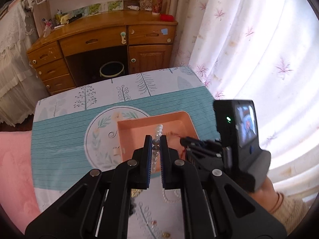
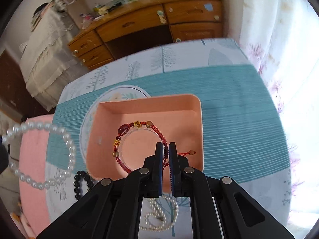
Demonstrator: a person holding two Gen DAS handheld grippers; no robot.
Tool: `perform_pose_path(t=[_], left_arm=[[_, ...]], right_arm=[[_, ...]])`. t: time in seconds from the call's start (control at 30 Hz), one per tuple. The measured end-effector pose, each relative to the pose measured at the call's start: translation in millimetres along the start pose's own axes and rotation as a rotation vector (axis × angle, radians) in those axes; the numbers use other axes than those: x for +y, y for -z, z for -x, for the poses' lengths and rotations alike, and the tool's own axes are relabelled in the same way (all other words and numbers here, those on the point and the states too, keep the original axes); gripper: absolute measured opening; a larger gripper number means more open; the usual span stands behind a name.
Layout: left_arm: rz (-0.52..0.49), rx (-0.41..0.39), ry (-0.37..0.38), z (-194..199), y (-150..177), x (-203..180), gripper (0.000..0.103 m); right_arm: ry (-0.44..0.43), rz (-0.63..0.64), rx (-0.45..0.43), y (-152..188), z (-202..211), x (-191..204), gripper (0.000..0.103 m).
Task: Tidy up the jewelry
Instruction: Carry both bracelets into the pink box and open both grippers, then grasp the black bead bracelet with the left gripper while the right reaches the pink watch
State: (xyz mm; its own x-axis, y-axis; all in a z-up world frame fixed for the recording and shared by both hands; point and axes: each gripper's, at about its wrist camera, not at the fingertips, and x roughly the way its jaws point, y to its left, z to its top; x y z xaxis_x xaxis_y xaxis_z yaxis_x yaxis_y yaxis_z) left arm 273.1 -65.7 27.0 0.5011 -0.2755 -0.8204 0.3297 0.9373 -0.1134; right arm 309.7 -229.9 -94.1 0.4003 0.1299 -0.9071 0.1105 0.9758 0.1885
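Both grippers hang over the shallow peach-pink plastic tray [image 2: 191, 107] on the teal striped tablecloth [image 2: 239, 103]. The right gripper [image 2: 165, 149] has its fingers pressed together on the red braided cord bracelet with amber beads [image 2: 127, 131], holding it above the tray's floor. The left gripper [image 1: 155, 141] pinches the clear pearl-bead bracelet [image 1: 159, 130], which dangles edge-on between its fingers; from the right wrist view that bracelet [image 2: 69, 149] floats at the left. A black bead strand [image 2: 81, 181] and a small-pearl necklace [image 2: 159, 217] lie on the cloth near the tray.
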Motion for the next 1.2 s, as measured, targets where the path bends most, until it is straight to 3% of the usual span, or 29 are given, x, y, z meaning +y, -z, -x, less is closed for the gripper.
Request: perform_pose_path(t=[0.1,0.2,0.3,0.43,0.6,0.8,1.2], left_arm=[[-0.001,0.016,-0.028,-39.5,-4.5,0.8,0.005],[-0.001,0.038,-0.064,-72.6,1.4,7.3,0.005],[-0.007,0.112,-0.104,-100.4,9.1,15.9,0.008],[0.008,0.177,-0.119,-116.0,24.2,30.2,0.037],[0.043,0.147,-0.109,-98.2,44.1,39.7,0.039],[0.079,0.115,-0.117,-60.0,81.1,43.4,0.039],[0.11,-0.014,-0.111,36.2,150.2,48.5,0.039]], right_arm=[[-0.035,-0.065,0.026,0.6,-8.9,-15.3,0.008],[-0.065,-0.104,-0.009,13.0,-1.9,-30.9,0.009],[-0.072,-0.096,-0.05,28.1,13.4,-41.9,0.01],[-0.039,-0.084,-0.105,55.7,34.8,-54.1,0.018],[-0.087,-0.131,-0.106,97.4,56.3,-77.8,0.019],[-0.048,-0.101,-0.074,143.7,71.1,-88.4,0.019],[-0.05,-0.032,-0.09,193.3,125.5,-76.9,0.019]])
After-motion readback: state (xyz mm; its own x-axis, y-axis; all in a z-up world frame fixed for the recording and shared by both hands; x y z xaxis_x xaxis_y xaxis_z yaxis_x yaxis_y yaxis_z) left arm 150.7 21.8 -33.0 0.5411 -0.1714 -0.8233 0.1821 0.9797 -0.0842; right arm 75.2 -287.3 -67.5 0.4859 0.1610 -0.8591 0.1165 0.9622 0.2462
